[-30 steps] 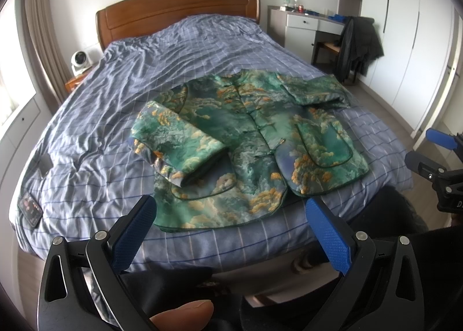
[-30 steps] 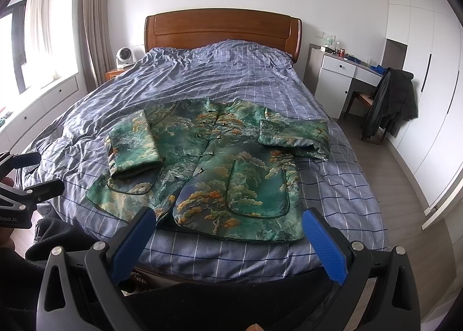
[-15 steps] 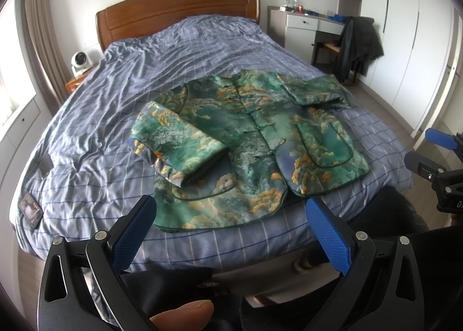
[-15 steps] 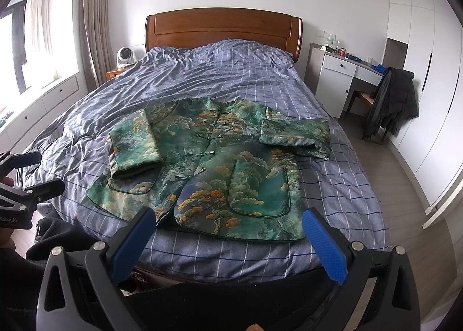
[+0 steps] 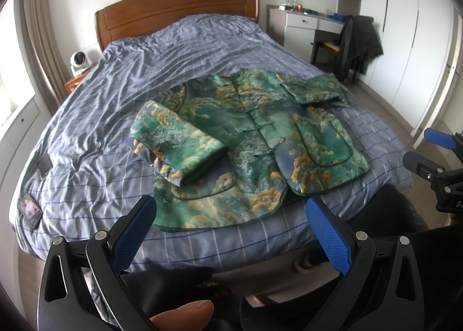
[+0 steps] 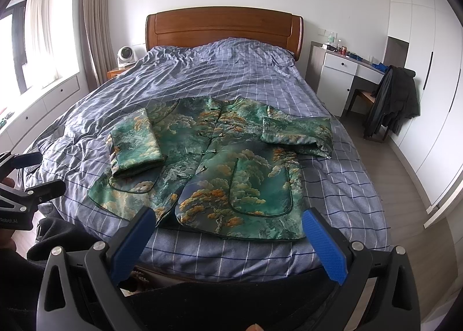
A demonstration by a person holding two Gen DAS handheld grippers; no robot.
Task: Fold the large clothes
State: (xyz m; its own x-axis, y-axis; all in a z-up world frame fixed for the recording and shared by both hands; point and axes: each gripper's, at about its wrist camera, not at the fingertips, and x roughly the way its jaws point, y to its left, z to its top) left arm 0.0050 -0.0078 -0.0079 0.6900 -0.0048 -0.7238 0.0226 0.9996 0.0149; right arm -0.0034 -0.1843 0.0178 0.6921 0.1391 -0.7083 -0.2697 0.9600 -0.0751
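Observation:
A green jacket point(image 5: 249, 140) point(image 6: 220, 163) with orange and blue cloud print lies flat, front up, near the foot of the bed point(image 5: 121, 93) point(image 6: 231, 70). Its left sleeve point(image 5: 176, 142) point(image 6: 134, 140) is folded in over the body; its right sleeve point(image 5: 315, 87) point(image 6: 298, 134) is folded across the shoulder. My left gripper point(image 5: 231, 229) hangs open before the jacket's hem, holding nothing. Open and empty too, my right gripper point(image 6: 228, 235) hovers before the hem on the right side. Each gripper shows at the edge of the other's view.
A wooden headboard point(image 6: 224, 27) closes the far end. A white desk point(image 6: 344, 70) and a chair with a dark coat point(image 6: 396, 99) stand to the right, wardrobes point(image 5: 405, 41) beyond. A phone point(image 5: 29, 209) lies on the bed's left corner. A white fan point(image 6: 126, 54) sits by the curtain.

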